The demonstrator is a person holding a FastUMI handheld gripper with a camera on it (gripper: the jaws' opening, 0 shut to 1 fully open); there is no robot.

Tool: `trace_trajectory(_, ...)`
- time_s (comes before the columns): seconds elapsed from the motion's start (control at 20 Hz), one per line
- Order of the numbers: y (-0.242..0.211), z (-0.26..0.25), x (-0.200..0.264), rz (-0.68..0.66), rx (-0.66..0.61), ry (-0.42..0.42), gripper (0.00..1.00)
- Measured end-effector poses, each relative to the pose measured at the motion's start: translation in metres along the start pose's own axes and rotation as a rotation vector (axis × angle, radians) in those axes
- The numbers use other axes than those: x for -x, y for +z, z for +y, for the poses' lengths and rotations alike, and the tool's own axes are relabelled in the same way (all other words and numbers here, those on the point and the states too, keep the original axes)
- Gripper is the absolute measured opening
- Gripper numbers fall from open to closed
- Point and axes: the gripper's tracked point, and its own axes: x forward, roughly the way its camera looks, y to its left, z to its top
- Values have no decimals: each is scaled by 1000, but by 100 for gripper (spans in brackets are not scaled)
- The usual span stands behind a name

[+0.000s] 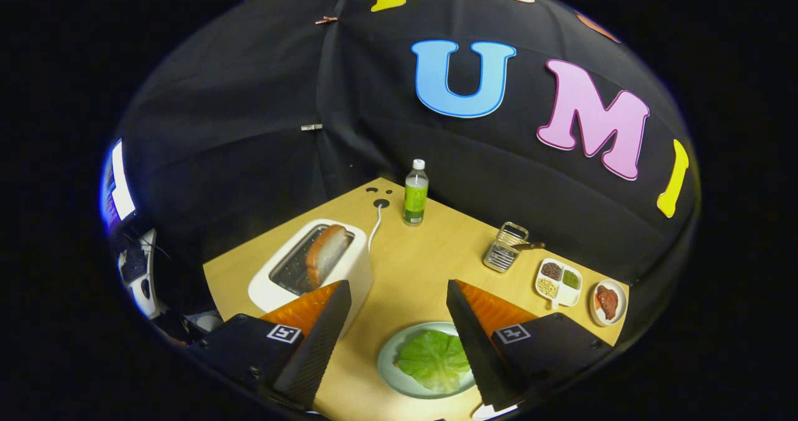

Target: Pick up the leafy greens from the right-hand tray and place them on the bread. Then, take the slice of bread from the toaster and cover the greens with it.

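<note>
One wooden table [424, 265] carried everything, backed by the black cloth wall. Largest on it was the white toaster [283, 284], standing beyond the left finger, with a slice of bread [325, 254] upright in its slot, its top clear of the rim. Next came the pale plate [389, 362] lying between the fingers and just ahead of them, a lettuce leaf [433, 360] spread flat on it; whether bread lay under the leaf could not be told. The gripper [396, 340] hung above the plate with its fingers spread wide and holding nothing. Beyond stood a green-labelled bottle [415, 192], a small wire rack [504, 246], a divided dish of seeds [559, 279] and a little dish of meat [608, 301].

The slice looked light, soft and easily crushed — it would likely want a gentle pinch across its two flat faces at the exposed top, then a straight lift out of the slot. The leaf seemed limp and thin — likely to slide if nudged.
</note>
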Motion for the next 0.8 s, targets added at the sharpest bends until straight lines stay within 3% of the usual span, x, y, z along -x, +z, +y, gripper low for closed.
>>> trace_trajectory(0.35,21,59,-45,-11,-137,78,96)
trace_trajectory(0.8,-9,77,-108,74,-238,18,95)
